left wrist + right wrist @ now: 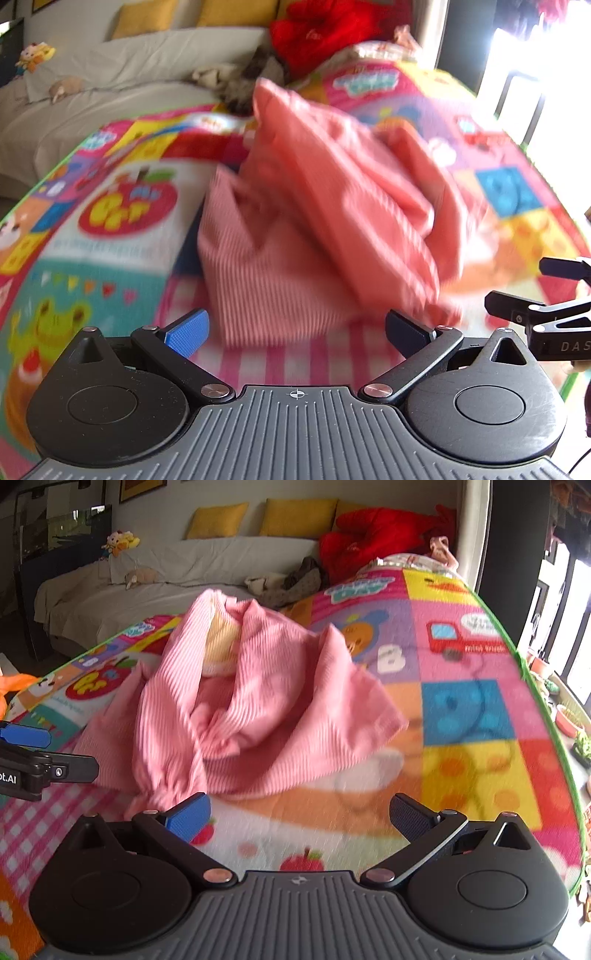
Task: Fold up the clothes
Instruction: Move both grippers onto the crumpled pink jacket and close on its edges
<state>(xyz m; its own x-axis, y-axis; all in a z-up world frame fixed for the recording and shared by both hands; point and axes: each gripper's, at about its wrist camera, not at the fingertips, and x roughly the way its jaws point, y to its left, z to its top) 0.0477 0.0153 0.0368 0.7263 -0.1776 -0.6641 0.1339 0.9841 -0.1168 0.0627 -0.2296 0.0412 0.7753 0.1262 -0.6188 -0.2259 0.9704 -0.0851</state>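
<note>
A pink ribbed garment [314, 221] lies crumpled in a heap on the colourful play mat [122, 236], blurred in the left wrist view. My left gripper [295, 332] is open just short of its near edge, nothing between the fingers. From the right wrist view the same pink garment [251, 709] is bunched up, with a yellow lining showing near its top. My right gripper [299, 816] stands open in front of it, over the mat [469, 716], holding nothing. Each gripper shows at the edge of the other's view: the right one [554, 295], the left one [33, 753].
A grey-covered sofa [177, 576] with yellow cushions [299, 517] and a red heap of fabric [376, 535] sits behind the mat. Soft toys and a dark cloth [295, 583] lie on the sofa. An orange item [14, 685] shows at the far left. Plants [576, 731] stand by the window on the right.
</note>
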